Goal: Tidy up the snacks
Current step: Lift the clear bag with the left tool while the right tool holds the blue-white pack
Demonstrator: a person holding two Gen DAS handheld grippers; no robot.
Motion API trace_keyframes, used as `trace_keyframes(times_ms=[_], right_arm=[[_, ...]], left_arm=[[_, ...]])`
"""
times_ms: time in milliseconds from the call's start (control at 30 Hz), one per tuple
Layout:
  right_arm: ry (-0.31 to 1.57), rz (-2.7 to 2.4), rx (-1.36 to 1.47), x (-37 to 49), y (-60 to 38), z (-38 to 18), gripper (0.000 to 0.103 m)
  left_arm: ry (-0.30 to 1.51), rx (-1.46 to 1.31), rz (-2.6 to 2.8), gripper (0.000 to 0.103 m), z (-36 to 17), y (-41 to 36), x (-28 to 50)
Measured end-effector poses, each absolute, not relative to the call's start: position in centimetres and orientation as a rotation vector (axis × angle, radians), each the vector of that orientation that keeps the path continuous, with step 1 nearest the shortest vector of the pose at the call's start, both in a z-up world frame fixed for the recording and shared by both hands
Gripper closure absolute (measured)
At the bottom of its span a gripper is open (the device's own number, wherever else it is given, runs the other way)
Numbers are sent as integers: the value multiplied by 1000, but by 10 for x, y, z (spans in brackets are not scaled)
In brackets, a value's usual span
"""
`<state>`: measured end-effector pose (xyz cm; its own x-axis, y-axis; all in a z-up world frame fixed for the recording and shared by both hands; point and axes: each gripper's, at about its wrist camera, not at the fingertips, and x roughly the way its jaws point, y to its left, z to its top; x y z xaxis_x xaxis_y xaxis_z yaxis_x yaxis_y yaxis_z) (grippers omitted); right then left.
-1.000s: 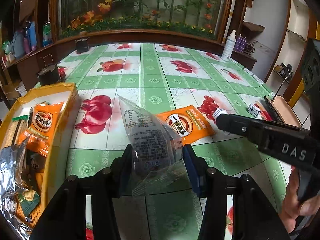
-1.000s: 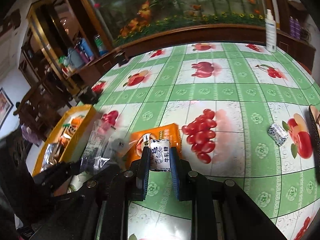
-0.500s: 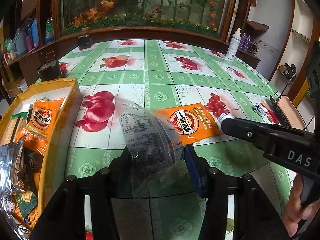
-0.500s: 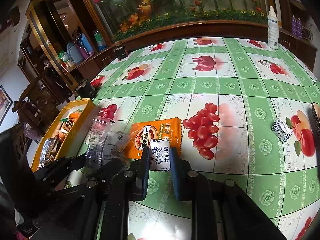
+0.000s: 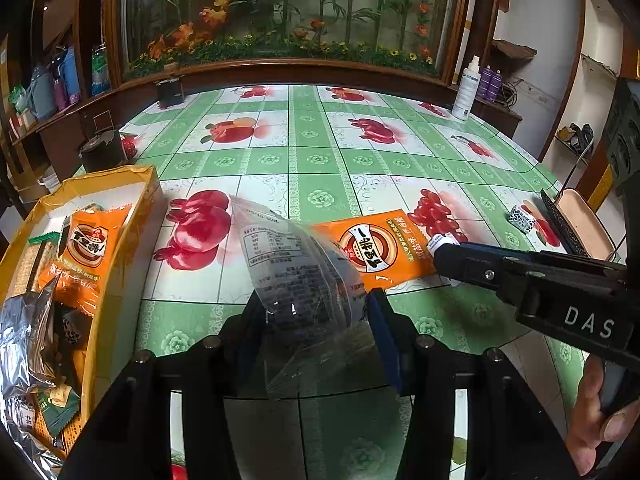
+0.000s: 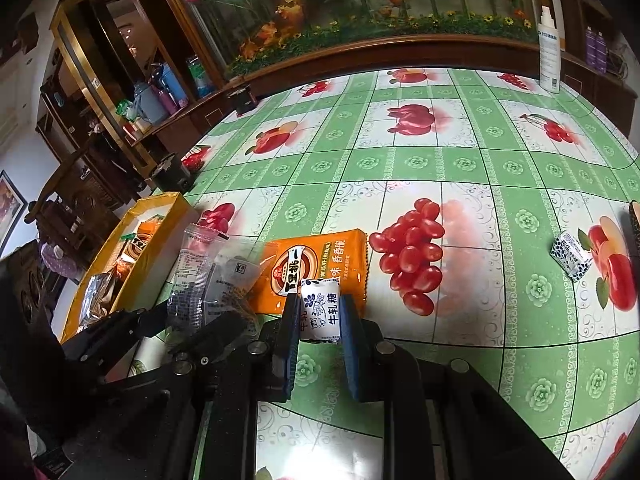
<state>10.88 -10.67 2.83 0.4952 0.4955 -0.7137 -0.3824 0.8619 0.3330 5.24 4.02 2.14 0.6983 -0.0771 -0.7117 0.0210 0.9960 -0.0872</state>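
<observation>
My left gripper (image 5: 316, 309) is shut on a clear snack bag (image 5: 296, 264) with dark contents and holds it tilted just above the green fruit-print tablecloth. In the right wrist view that clear snack bag (image 6: 208, 280) sits left of centre. My right gripper (image 6: 320, 307) is shut on a small white-and-blue candy packet (image 6: 320, 312). Flat on the table just beyond both grippers lies an orange snack packet (image 6: 320, 256), also seen from the left wrist as the orange snack packet (image 5: 376, 248). The yellow box (image 5: 120, 272) at the left holds several snack packets.
A second white-and-blue candy (image 6: 572, 256) lies on the table at the right, near a dark-rimmed tray (image 5: 576, 220). A white spray bottle (image 6: 549, 52) stands at the far right edge. A black tin (image 5: 102, 150) sits beyond the box. A person's hand (image 5: 604, 420) grips the right tool.
</observation>
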Motion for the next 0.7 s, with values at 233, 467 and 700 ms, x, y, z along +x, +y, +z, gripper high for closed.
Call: trace_keyframes(times_ms=[233, 467, 700], right_arm=[[904, 549, 147, 108, -107, 31, 82], [872, 558, 164, 103, -110, 40, 82], [861, 573, 171, 101, -109, 43, 82]], left_arm=[[783, -65, -53, 54, 24, 40, 51], [729, -104, -57, 55, 33, 46, 45], [677, -123, -53, 56, 42, 48, 41]])
